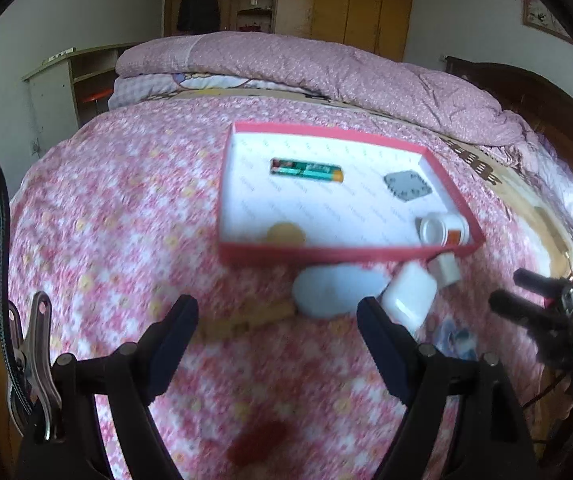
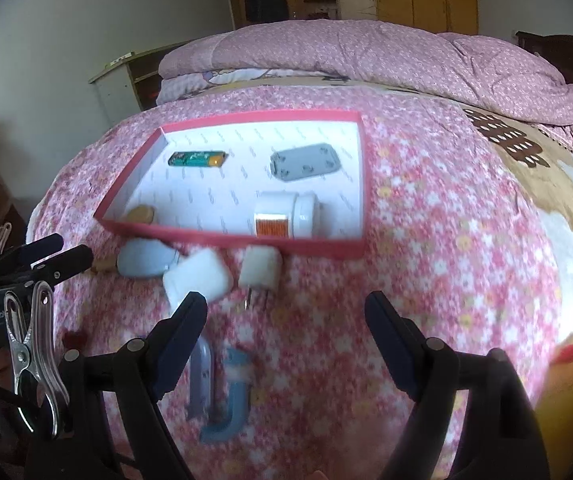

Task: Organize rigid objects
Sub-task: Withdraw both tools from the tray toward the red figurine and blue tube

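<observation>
Just outside the shallow red cardboard tray's (image 2: 242,246) near edge, a stiff, light white plastic plug adapter (image 2: 260,270) suits gripping across its flat sides; both grippers (image 1: 276,320) (image 2: 286,320) gape empty.

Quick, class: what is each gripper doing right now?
Left gripper: open, holding nothing.
Right gripper: open, holding nothing.

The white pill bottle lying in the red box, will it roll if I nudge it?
Probably: the white pill bottle lies on its side and looks round. The red box wall beside it should stop it. It seems rigid and likely light.
</observation>
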The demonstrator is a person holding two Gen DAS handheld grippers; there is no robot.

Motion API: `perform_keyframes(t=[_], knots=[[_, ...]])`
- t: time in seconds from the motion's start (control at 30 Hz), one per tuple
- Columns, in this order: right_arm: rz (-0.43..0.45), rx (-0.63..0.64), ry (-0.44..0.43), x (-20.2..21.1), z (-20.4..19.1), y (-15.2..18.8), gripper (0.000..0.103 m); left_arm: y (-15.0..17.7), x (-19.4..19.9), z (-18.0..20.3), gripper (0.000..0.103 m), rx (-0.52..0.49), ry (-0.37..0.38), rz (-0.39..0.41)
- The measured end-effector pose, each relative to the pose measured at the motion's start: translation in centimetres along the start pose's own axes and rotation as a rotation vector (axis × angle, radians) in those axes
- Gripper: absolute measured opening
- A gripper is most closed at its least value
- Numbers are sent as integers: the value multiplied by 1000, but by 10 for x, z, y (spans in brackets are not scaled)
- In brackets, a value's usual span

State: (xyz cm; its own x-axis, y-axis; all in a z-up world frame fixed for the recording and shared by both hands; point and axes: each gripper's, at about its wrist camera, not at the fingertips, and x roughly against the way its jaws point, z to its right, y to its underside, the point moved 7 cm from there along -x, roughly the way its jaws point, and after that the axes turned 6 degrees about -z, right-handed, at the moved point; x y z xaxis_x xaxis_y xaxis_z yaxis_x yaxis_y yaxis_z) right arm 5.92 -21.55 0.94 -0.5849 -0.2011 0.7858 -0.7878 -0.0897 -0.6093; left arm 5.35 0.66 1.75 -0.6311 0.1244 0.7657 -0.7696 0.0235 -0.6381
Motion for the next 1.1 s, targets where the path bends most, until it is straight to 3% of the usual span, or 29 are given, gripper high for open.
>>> perform_keyframes(t=[0.23, 0.47, 0.63, 0.8, 0.93, 1.0, 1.1], knots=[[-25, 11, 30, 0, 7, 26, 83, 22, 3, -17, 85, 15, -28, -5], [-65, 1, 53, -9, 17, 45, 83, 46, 0, -26, 85, 54, -16, -62], [-116, -56, 3, -21, 19, 57, 83, 68, -2, -20, 85, -22, -32, -93], [-107, -9, 92, -24, 15, 64, 83, 82, -6, -14, 83, -55, -23, -111], [-106, 22, 125, -27, 10, 69, 92, 83, -7, -12, 73, -67, -22, -103], [-111, 26, 114, -27, 10, 70, 97, 83, -7, -11, 61, -72, -27, -91], [-115, 34, 110, -26, 11, 72, 98, 82, -8, -10, 54, -77, -32, -84]])
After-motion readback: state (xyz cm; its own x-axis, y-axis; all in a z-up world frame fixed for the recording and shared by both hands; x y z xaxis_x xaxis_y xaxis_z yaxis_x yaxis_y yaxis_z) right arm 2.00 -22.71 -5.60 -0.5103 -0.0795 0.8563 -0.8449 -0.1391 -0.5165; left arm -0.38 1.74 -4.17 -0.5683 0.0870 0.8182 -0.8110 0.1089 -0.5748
